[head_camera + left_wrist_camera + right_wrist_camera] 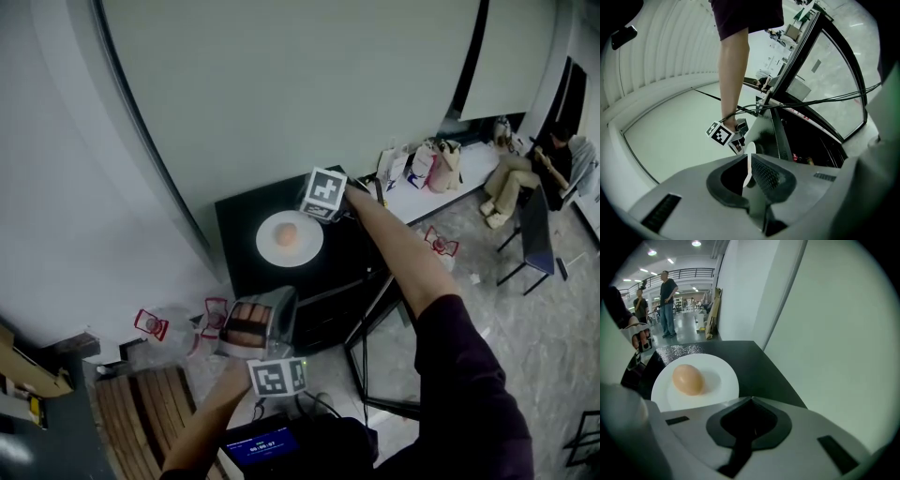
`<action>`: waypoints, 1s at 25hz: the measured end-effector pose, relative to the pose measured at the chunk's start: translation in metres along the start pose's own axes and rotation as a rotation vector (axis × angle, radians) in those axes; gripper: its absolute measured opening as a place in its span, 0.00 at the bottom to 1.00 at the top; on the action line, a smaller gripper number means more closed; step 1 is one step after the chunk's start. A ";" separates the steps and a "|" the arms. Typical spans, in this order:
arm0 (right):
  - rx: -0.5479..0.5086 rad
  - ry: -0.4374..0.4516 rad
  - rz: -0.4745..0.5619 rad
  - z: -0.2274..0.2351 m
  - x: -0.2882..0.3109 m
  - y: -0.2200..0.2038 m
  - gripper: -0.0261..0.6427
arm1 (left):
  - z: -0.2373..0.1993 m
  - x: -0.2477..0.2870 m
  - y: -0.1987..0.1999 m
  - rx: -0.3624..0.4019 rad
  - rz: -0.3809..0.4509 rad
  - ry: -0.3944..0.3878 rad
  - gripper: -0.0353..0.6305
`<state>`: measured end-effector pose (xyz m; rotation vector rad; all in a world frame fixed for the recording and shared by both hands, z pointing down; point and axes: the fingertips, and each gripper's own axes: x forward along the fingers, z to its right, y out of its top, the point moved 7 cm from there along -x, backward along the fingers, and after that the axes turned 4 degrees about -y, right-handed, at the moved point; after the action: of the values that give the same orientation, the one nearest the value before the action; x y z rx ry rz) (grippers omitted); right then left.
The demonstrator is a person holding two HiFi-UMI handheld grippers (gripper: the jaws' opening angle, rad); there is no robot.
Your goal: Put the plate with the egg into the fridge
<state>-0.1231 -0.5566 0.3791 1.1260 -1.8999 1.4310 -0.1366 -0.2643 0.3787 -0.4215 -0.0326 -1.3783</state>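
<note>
A white plate [289, 238] with a brown egg [286, 235] lies on top of the low black fridge [242, 217]. My right gripper [317, 214] is at the plate's far right rim, jaws shut. In the right gripper view the plate [701, 380] and egg [687, 379] lie just ahead and left of the right gripper [750, 399], and the near rim is hidden under it. My left gripper [269, 307] hangs lower, before the fridge front, shut and empty [745, 158]. The fridge's glass door [825, 84] stands open.
A white wall runs close behind the fridge. The open door frame [380, 370] juts out toward me on the right. Red-and-white gadgets [150, 325] and wooden slats [141, 412] lie at lower left. Bags [422, 164], a chair [534, 234] and a seated person [520, 178] are far right.
</note>
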 end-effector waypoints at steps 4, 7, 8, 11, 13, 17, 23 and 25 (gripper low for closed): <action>-0.042 0.022 0.025 -0.019 -0.013 0.009 0.05 | 0.006 -0.005 -0.001 -0.011 -0.040 -0.005 0.07; -0.064 0.041 0.042 -0.030 -0.020 0.016 0.05 | 0.007 -0.009 -0.004 -0.007 -0.065 0.013 0.07; -0.075 0.046 0.046 -0.034 -0.020 0.018 0.05 | 0.008 -0.011 -0.006 -0.002 -0.073 0.014 0.07; -0.132 0.059 0.076 -0.054 -0.029 0.030 0.05 | 0.016 -0.017 -0.012 0.016 -0.111 -0.003 0.15; -0.165 0.074 0.095 -0.064 -0.033 0.036 0.05 | 0.018 -0.018 -0.013 0.026 -0.132 -0.010 0.19; -0.202 0.070 0.081 -0.070 -0.025 0.035 0.05 | 0.020 -0.021 -0.015 0.046 -0.155 -0.025 0.19; -0.232 0.116 0.044 -0.100 -0.028 0.036 0.05 | 0.031 -0.033 -0.025 0.098 -0.220 -0.047 0.19; -0.264 0.120 0.064 -0.106 -0.028 0.040 0.05 | 0.035 -0.033 -0.028 0.102 -0.240 -0.056 0.19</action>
<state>-0.1510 -0.4440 0.3695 0.8442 -1.9850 1.2069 -0.1626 -0.2258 0.4099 -0.3799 -0.2042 -1.5935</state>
